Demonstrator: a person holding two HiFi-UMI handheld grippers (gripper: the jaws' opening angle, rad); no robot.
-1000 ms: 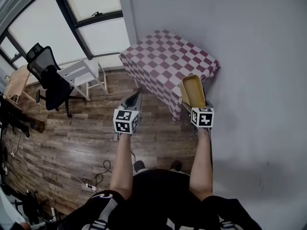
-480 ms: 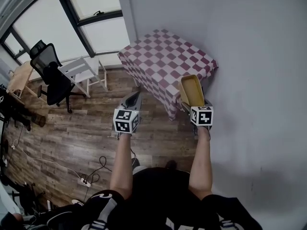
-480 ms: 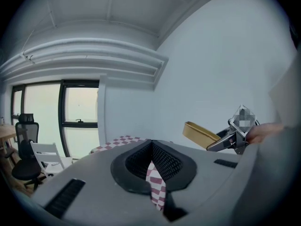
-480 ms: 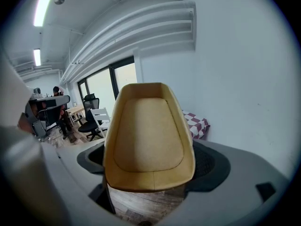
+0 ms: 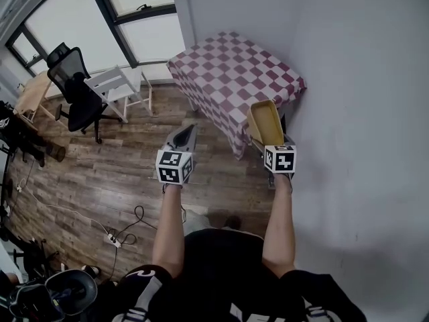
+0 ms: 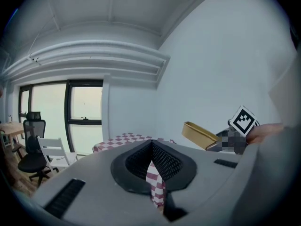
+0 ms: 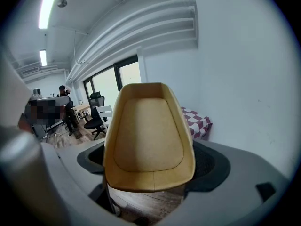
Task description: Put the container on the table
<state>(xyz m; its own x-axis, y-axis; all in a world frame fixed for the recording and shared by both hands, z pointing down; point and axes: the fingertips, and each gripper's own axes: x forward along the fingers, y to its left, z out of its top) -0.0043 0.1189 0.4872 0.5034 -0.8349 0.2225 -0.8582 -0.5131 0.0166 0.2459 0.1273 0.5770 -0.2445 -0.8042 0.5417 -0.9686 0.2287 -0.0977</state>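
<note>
1. Here, from the head view, the right gripper (image 5: 269, 141) is clenched on the near end of a tan container (image 5: 264, 121). The container stands steeply tilted in the air with its hollow side turned back toward the person. In the picture it overlaps the near corner of the table (image 5: 231, 72), but it does not rest on it.
2. The left gripper (image 5: 184, 136) is held alongside, above the wooden floor (image 5: 114, 173). Its jaws are drawn together to a point and grasp nothing.
3. The table wears a red and white checked cloth. It stands in the corner between the window and the grey wall (image 5: 362, 113).
4. Only the right gripper view shows the grip itself: the two jaws press on either side of the container's lower end. The container fills the middle of that view, so only a corner of the checked cloth shows at its right edge. This view alone also shows the strip lamps (image 7: 47, 4) on the ceiling.
5. Only the left gripper view shows the container from the side. There it is a thin, slanted shape just beside the right gripper's marker cube (image 6: 243, 120). A strip of checked cloth shows through the narrow slit below the meeting jaw tips.
6. Only the head view shows both forearms and the cable (image 5: 134, 223) on the floor. The black office chair (image 5: 77, 96) and the white chair (image 5: 120, 86) by the window are clearest there.
</note>
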